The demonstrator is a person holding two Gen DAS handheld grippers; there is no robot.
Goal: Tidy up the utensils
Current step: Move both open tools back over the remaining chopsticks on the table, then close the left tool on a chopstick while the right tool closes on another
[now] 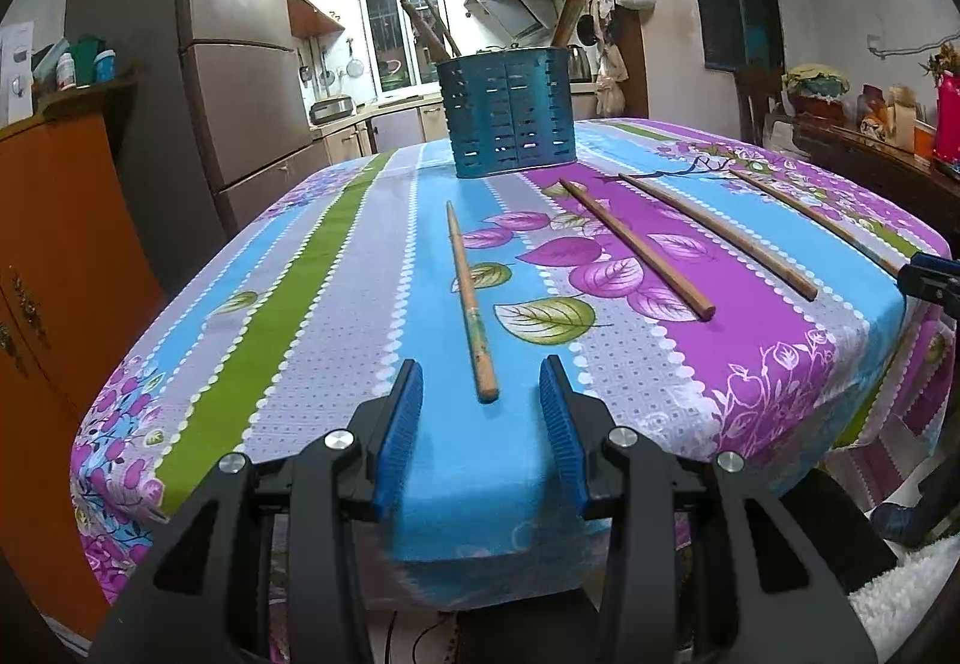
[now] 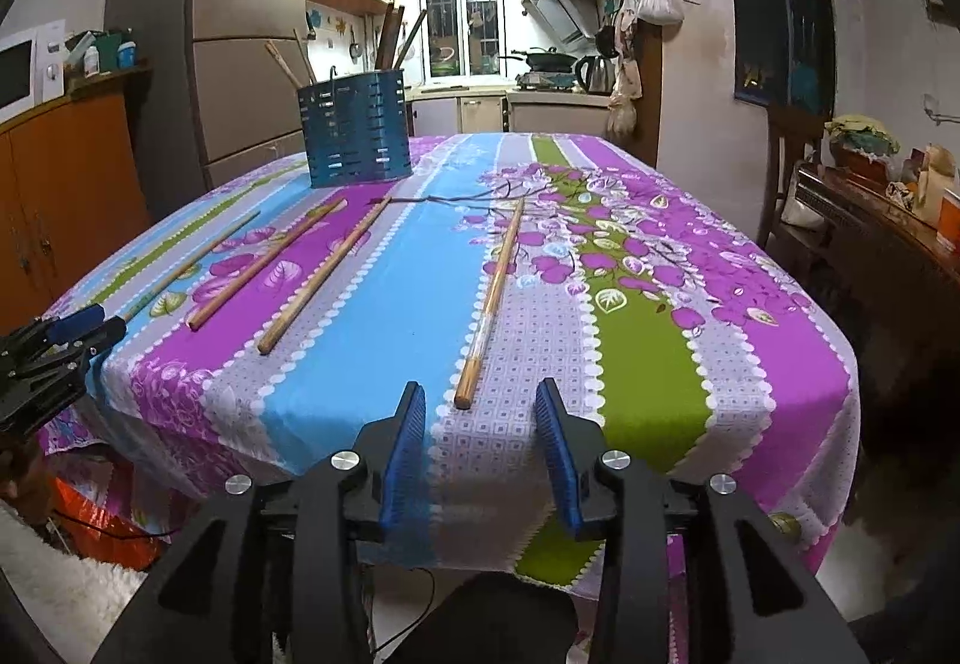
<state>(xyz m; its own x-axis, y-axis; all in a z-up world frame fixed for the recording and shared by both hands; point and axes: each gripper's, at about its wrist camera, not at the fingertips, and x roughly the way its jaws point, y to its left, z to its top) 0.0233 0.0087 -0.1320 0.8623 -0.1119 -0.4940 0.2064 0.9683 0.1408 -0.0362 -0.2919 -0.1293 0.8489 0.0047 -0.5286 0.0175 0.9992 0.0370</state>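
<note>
Several wooden chopsticks lie apart on the flowered tablecloth. A blue slotted utensil holder stands at the table's far side with a few wooden utensils in it; it also shows in the right wrist view. My left gripper is open and empty, its jaws either side of the near end of the leftmost chopstick. My right gripper is open and empty, just short of the near end of the rightmost chopstick. Two more chopsticks lie between them.
The table ends just below both grippers. An orange cabinet stands to the left, a fridge behind it. A dark sideboard with clutter stands on the right. The left gripper shows at the right wrist view's left edge.
</note>
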